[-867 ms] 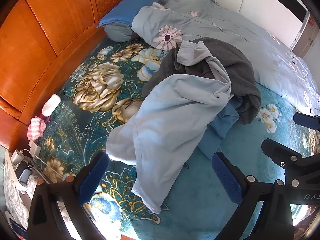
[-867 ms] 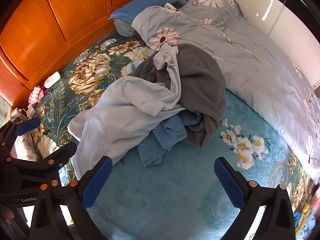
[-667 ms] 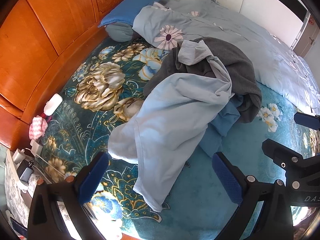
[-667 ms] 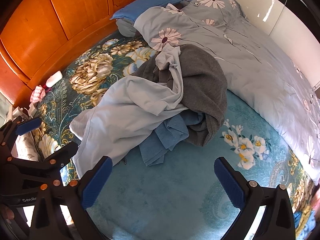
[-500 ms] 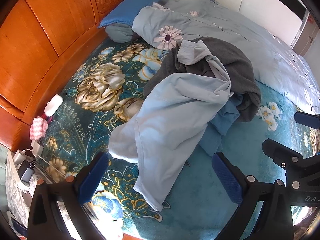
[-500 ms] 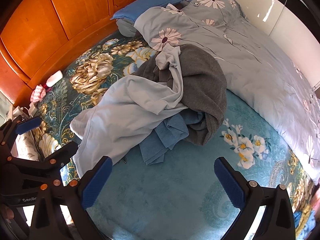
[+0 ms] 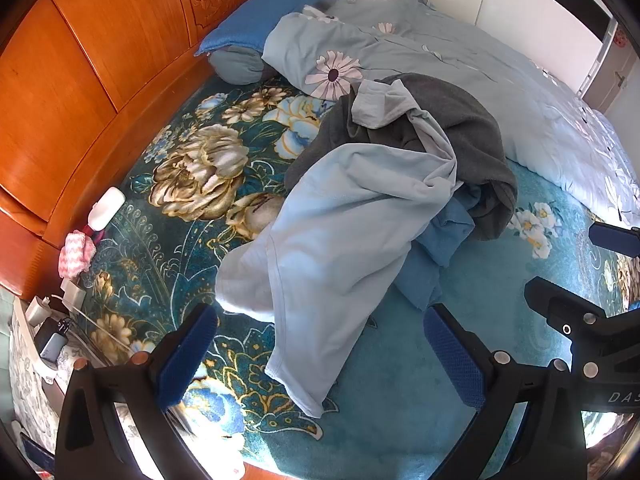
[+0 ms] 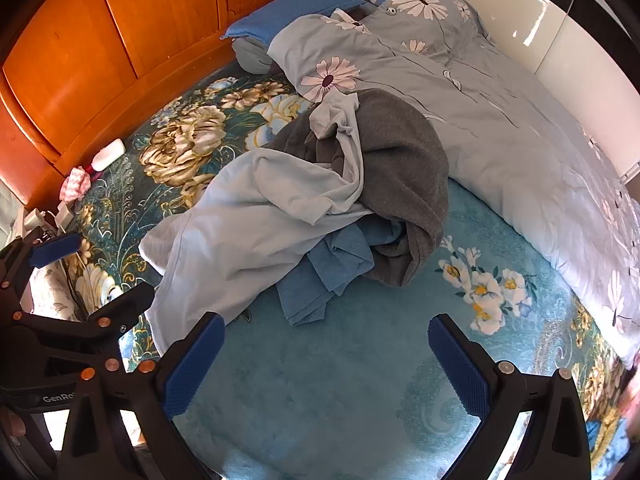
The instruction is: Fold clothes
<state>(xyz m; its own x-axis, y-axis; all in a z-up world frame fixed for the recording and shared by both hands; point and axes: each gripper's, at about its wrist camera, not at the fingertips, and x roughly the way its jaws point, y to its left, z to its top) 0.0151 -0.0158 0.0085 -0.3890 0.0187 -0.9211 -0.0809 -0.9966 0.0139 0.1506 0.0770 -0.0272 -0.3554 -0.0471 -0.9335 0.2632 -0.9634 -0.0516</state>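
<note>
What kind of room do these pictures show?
Very likely a bedroom: an orange wooden headboard, a blue pillow against it, and a grey quilt with flower prints on a bed with a teal floral cover.

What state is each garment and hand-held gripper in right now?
Light blue garment: unfolded, draped on top of the pile.
Dark grey garment: crumpled, partly under the light blue one.
Blue garment: bunched, mostly buried.
Left hand-held gripper: open, empty.
Right hand-held gripper: open, empty.
</note>
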